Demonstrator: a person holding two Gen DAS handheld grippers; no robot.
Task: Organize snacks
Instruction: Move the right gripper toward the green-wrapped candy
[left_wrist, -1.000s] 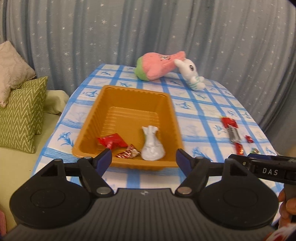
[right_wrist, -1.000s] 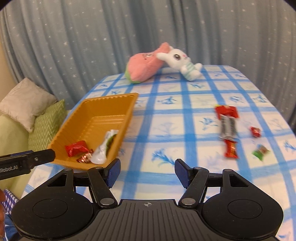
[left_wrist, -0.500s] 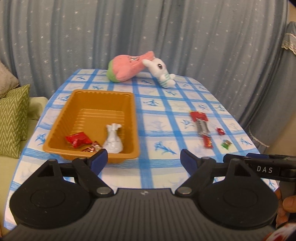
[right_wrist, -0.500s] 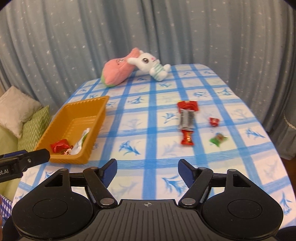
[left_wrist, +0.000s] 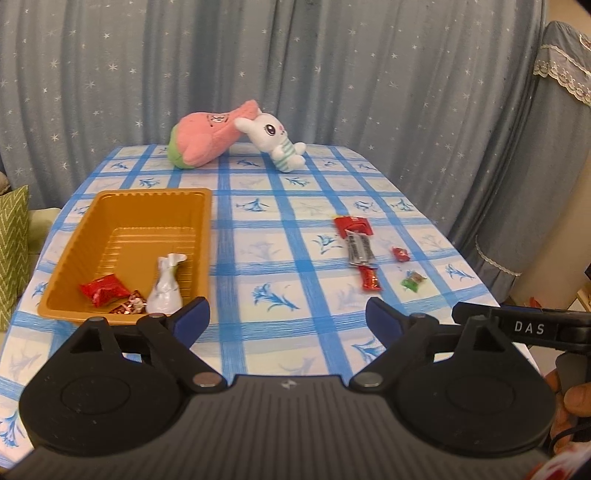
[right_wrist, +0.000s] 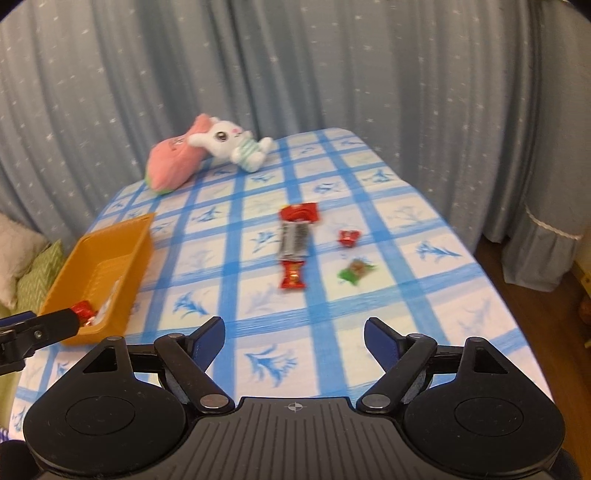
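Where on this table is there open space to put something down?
Bare cloth lies between the orange tray and the row of red bars, and along the near edge. The far half of the tray is empty. Crowded: loose candies beside the bars, plush toys at the back.

A pink plush (left_wrist: 207, 134) and white bunny (left_wrist: 275, 138) lie touching at upper centre — starry grey curtain (left_wrist: 332, 74) behind, green cushion (left_wrist: 13, 251) at left edge.

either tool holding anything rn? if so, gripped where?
Nothing held. Left tool and right tool have just been opening, with only the blue checked tablecloth showing between their jaws.
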